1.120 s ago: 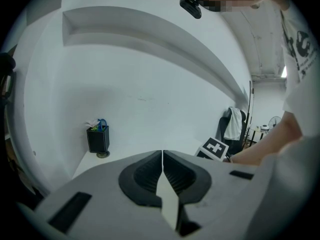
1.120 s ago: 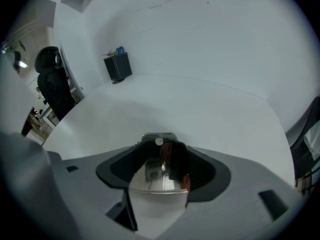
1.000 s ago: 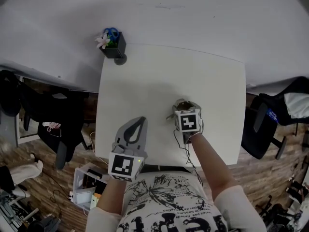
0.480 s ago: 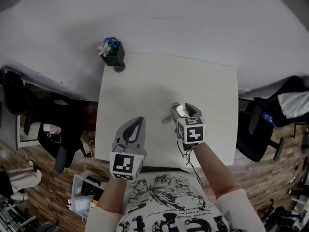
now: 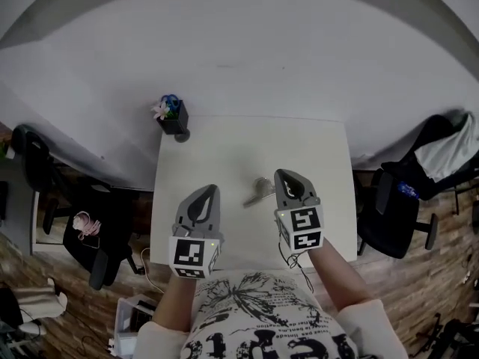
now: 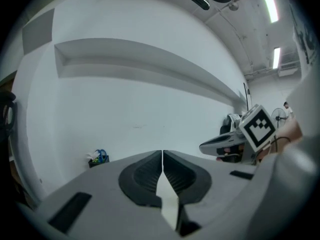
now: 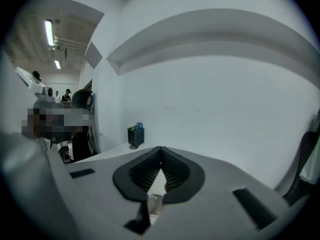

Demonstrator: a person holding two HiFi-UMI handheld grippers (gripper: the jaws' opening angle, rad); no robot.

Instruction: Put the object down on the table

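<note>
A black pot [image 5: 177, 123] with a flower is spotted by the wall, black chairs [image 5: 388, 217] parked alongside.

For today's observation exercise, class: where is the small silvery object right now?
In the head view, the small silvery object lies on the white table, near its middle. It sits just left of the right hand-held gripper, outside its shut jaws.

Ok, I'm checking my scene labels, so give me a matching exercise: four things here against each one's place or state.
Things: 1 metal object; 2 black holder; 3 right tool; 4 office chair.
Places or states: a far left corner of the table; b floor, right of the table; c shut, nothing held; d lying on the table beside the right tool.
Pairs: 1-d; 2-a; 3-c; 4-b.
</note>
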